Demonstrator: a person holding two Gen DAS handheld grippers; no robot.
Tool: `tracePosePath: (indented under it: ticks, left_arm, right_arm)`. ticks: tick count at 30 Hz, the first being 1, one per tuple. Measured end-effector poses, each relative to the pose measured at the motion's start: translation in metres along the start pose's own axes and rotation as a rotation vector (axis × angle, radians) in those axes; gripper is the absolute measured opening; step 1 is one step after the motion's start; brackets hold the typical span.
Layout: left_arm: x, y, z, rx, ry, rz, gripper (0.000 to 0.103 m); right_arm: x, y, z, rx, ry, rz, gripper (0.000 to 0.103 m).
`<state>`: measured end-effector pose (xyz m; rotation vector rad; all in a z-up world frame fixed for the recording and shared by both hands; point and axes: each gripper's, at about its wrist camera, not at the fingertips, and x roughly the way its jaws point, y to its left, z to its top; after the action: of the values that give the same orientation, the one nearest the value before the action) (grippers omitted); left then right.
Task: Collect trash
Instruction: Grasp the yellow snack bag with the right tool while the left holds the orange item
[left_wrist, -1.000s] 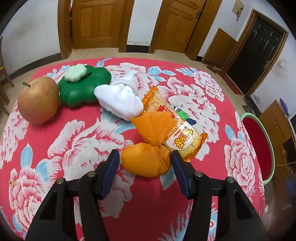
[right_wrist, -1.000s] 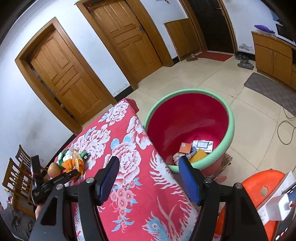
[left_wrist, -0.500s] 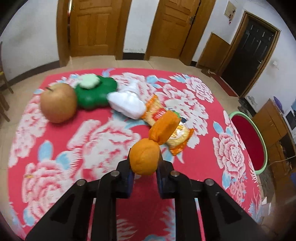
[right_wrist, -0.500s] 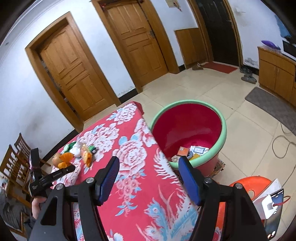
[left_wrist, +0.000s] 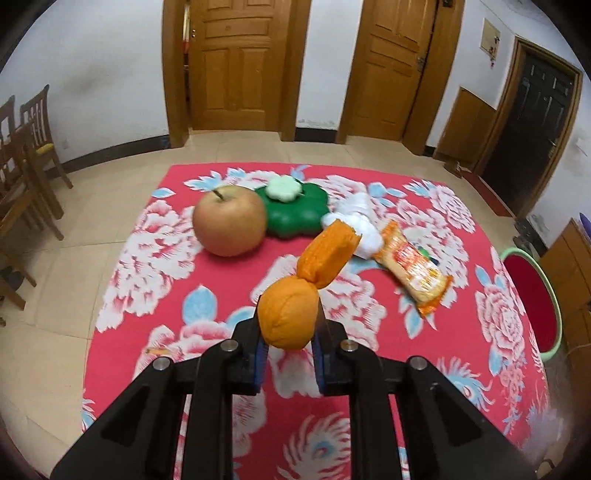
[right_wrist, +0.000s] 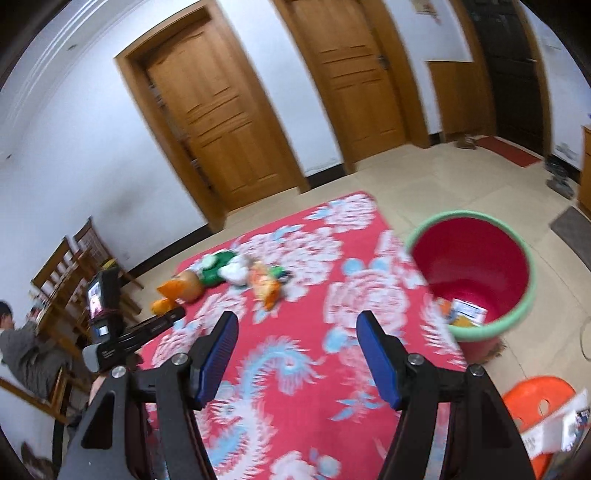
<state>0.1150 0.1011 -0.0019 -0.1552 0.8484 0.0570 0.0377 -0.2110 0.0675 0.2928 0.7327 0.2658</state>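
Observation:
My left gripper (left_wrist: 289, 341) is shut on a crumpled orange wrapper (left_wrist: 295, 306), lifted above the red floral tablecloth (left_wrist: 221, 295); its twisted end sticks up toward the far side. On the cloth beyond lie an orange snack packet (left_wrist: 413, 269), a white crumpled tissue (left_wrist: 360, 225), a green flower-shaped box (left_wrist: 295, 210) and an apple (left_wrist: 229, 225). In the right wrist view my right gripper (right_wrist: 295, 339) stands open over the cloth with nothing between its fingers, and the left gripper (right_wrist: 166, 319) shows at the left with the orange wrapper (right_wrist: 166, 297).
A red bin with a green rim (right_wrist: 476, 273) stands on the floor off the table's right edge, with paper scraps inside. Wooden chairs (left_wrist: 22, 166) stand at the left. An orange plastic stool (right_wrist: 535, 406) sits at the lower right. A seated person (right_wrist: 22, 343) is at the far left.
My left gripper closed on the orange wrapper and lifted it off the cloth, pulling back from the pile. My right gripper swung away from the bin toward the table, staying open.

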Motion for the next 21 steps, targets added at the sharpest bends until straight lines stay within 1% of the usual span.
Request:
tracePosePath:
  ticks: [5,7,16,21]
  left_arm:
    - [0.014,0.008,0.000,-0.034,0.006,-0.019,0.019]
    - [0.021,0.009,-0.001,-0.042,0.009,-0.023,0.019]
    - [0.040,0.012,-0.006,-0.053,-0.003,-0.027,0.019]
    - [0.042,0.015,-0.007,-0.057,-0.010,-0.035,0.019]
  right_arm:
    - [0.048,0.022,0.006,-0.024,0.064,0.041,0.069]
    - [0.063,0.027,0.006,-0.028,0.076,0.048,0.069]
    - [0.151,0.034,0.008,-0.085,0.134,-0.039,0.069]
    - [0.192,0.036,0.005,-0.108,0.170,-0.042,0.069]
